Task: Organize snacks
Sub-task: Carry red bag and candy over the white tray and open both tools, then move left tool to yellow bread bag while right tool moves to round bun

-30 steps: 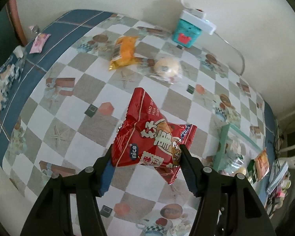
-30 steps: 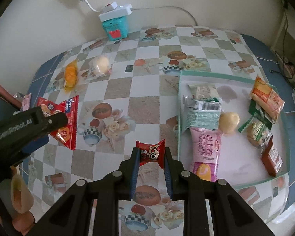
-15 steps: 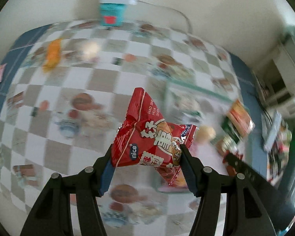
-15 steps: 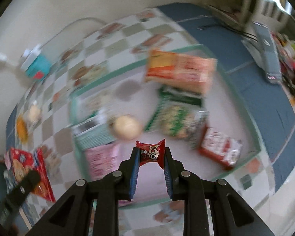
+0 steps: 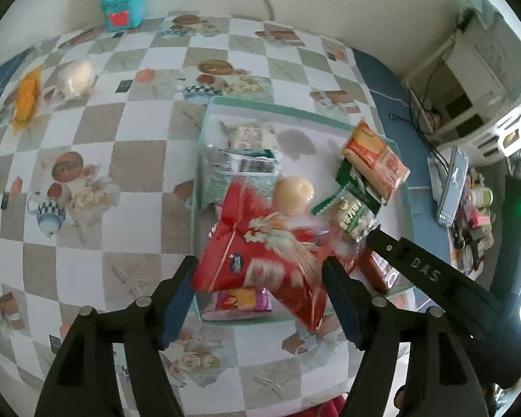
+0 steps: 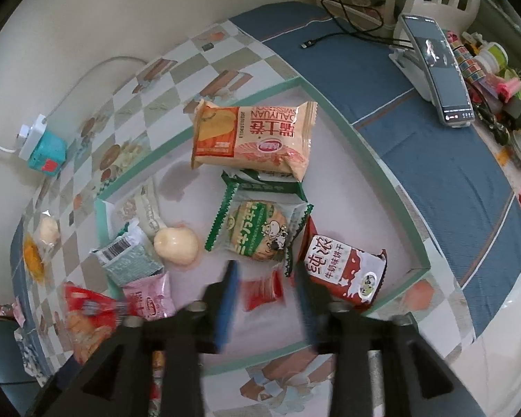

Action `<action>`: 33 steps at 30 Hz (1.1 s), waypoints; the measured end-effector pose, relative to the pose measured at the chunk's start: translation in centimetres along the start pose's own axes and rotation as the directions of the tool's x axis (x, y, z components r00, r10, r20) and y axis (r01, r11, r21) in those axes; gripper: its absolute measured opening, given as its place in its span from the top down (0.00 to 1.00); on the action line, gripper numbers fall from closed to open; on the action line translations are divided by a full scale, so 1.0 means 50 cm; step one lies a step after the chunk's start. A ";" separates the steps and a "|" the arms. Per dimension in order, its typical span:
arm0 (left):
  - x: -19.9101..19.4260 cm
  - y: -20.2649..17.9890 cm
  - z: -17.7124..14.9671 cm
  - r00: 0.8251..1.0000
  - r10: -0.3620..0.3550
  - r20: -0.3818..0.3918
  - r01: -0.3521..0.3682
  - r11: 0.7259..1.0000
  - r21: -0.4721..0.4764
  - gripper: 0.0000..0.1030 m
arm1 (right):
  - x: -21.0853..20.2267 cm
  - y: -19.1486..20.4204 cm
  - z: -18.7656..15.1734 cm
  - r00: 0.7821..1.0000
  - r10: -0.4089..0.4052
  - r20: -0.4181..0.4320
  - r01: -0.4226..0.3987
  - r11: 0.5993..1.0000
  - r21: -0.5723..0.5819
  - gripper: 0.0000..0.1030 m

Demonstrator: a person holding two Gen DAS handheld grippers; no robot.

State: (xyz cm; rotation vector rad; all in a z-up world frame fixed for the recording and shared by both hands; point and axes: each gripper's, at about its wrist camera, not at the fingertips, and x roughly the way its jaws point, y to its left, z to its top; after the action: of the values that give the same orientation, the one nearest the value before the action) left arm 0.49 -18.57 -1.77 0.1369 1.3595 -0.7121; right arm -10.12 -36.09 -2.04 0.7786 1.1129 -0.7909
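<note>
A large crinkly red foil snack bag (image 5: pixel 260 260), blurred, sits between the left gripper (image 5: pixel 258 278), whose jaws are opening, over the near edge of the shallow white tray with a green rim (image 6: pixel 333 111); whether the pads touch it cannot be told. The right gripper (image 6: pixel 264 285) is also opening, its jaws clear of a small red sachet (image 6: pixel 262 290) above the tray floor. Both packets look light, soft and slippery, best pinched at a crimped end seam. At least seven other snacks lie in the tray. Two more, one orange packet (image 5: pixel 26 95) and one pale round bun in clear wrap (image 5: pixel 76 76), wait on the checked tablecloth (image 5: pixel 139 160).
</note>
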 end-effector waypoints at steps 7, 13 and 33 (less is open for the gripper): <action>0.000 0.086 0.016 1.000 0.025 0.003 -0.024 0.989 -0.148 0.09 | 0.014 0.008 0.000 1.000 -0.019 -0.006 0.019 1.000 -0.003 0.13; -0.028 0.243 0.025 0.979 0.203 0.029 -0.177 0.908 -0.379 0.06 | 0.015 0.077 -0.023 1.000 0.003 0.015 -0.001 0.995 -0.104 0.00; -0.144 0.606 -0.022 0.915 0.404 -0.017 -0.306 0.664 -0.683 0.06 | 0.018 0.404 -0.189 0.993 0.112 -0.032 -0.116 0.915 -0.386 0.00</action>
State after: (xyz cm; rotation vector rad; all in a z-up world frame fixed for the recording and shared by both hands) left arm 15.61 8.56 -4.67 -0.2263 1.3272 0.1396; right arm 3.02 -18.05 -2.48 0.5063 1.1747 -0.4467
